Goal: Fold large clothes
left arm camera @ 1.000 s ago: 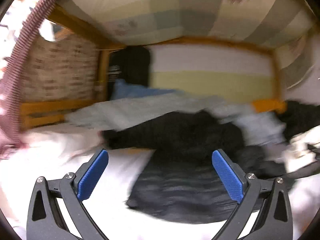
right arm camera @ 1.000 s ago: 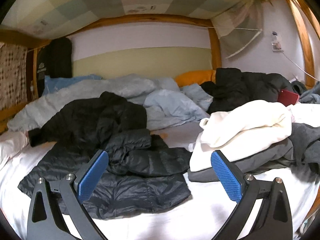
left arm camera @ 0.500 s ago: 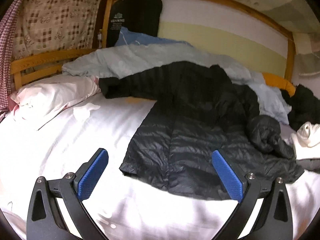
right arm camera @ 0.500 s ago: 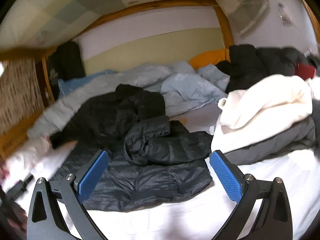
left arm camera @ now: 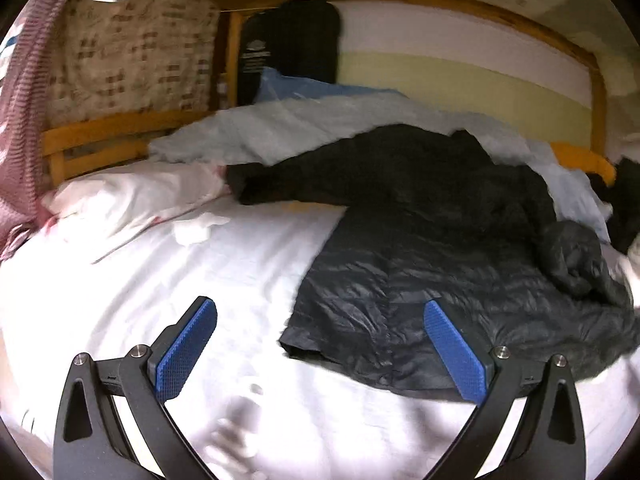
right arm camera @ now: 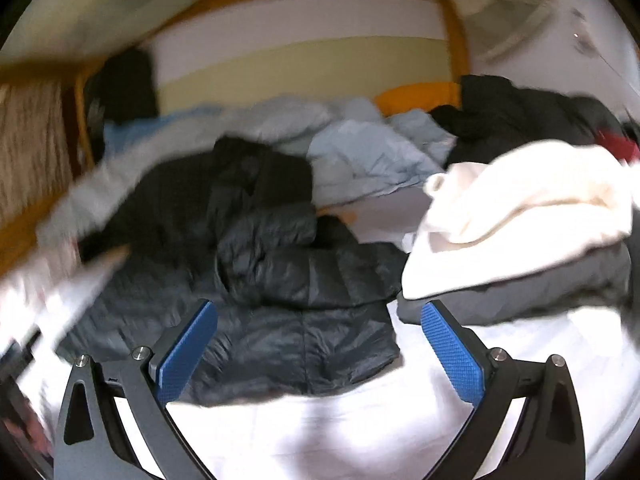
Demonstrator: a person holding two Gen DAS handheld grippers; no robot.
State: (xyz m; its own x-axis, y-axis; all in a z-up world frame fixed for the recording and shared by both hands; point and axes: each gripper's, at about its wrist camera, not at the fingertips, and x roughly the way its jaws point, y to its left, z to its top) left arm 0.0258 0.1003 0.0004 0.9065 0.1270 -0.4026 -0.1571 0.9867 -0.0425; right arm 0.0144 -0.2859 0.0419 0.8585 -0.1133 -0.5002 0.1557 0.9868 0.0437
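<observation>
So in the last half second I've swung both views back toward the black puffer jacket [left arm camera: 420, 280] on the bed [left arm camera: 200, 280], and it sits a bit lower and closer in the left view now, though the right view is smeared with motion. That reads to me as lining up for the first grab, nothing folded yet. Left gripper [left arm camera: 320, 352] and right gripper [right arm camera: 320, 350] are both spread wide and empty. The jacket lies mostly flat, hem toward me, collar toward the far wall, long axis running away from me, one sleeve stretched left, the other bunched on the right.
</observation>
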